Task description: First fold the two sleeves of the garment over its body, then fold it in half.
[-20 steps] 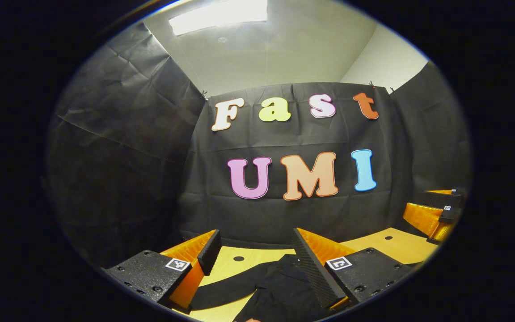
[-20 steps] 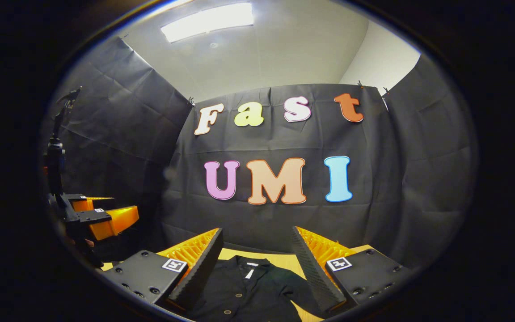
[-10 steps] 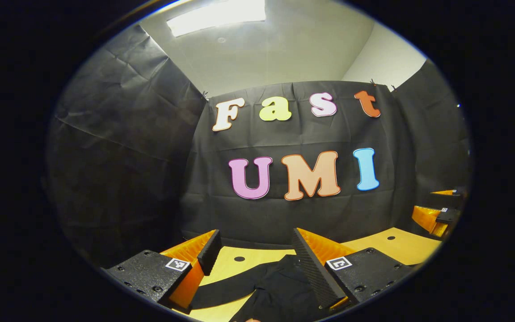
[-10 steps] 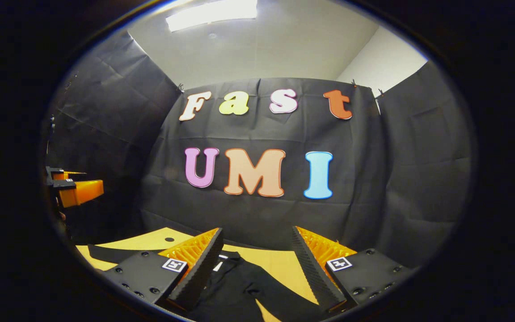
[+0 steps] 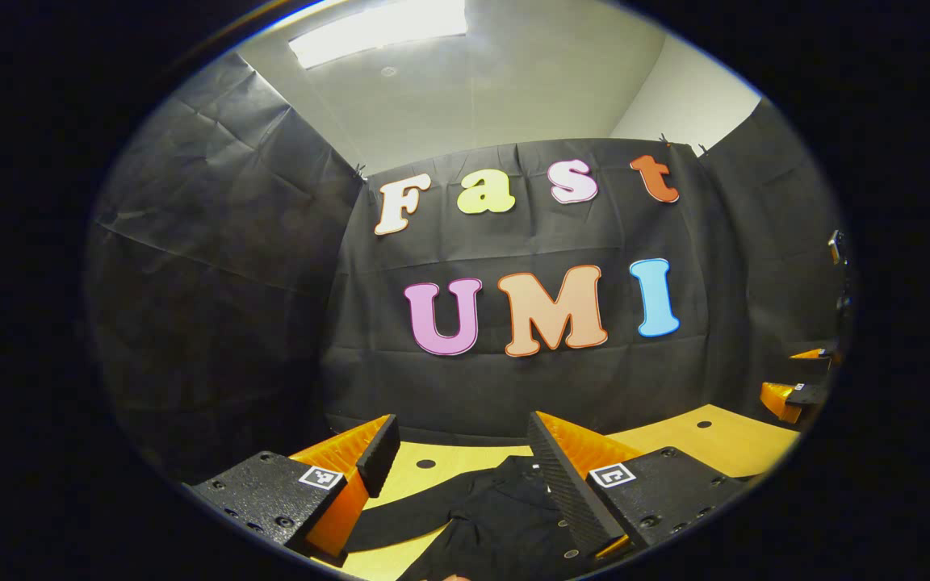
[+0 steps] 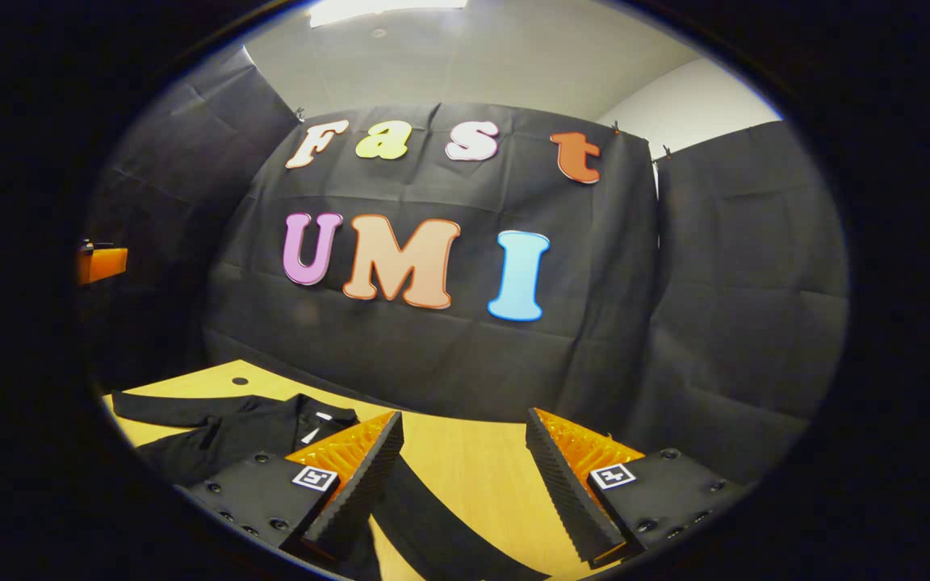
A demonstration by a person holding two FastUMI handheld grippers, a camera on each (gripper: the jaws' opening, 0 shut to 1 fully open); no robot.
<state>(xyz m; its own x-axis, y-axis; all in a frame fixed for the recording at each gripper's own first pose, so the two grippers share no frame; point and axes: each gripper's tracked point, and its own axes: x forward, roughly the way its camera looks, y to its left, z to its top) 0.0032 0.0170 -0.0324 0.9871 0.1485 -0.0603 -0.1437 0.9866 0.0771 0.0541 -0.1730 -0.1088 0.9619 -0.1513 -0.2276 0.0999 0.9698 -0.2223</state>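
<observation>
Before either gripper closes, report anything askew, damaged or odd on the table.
Nothing stands out. The black garment lies on the wooden table, sleeves still spread out unfolded, as expected. Both grippers are open and hold nothing.

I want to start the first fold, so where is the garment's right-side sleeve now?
In the right gripper view, the sleeve lies flat on the wooden table, running from the garment at lower left down between the right gripper's open fingers.

Light yellow wooden tabletop (image 6: 473, 460) with small dark round holes is carrying a black button-up shirt (image 5: 505, 516), lying flat, both long sleeves spread outward.
</observation>
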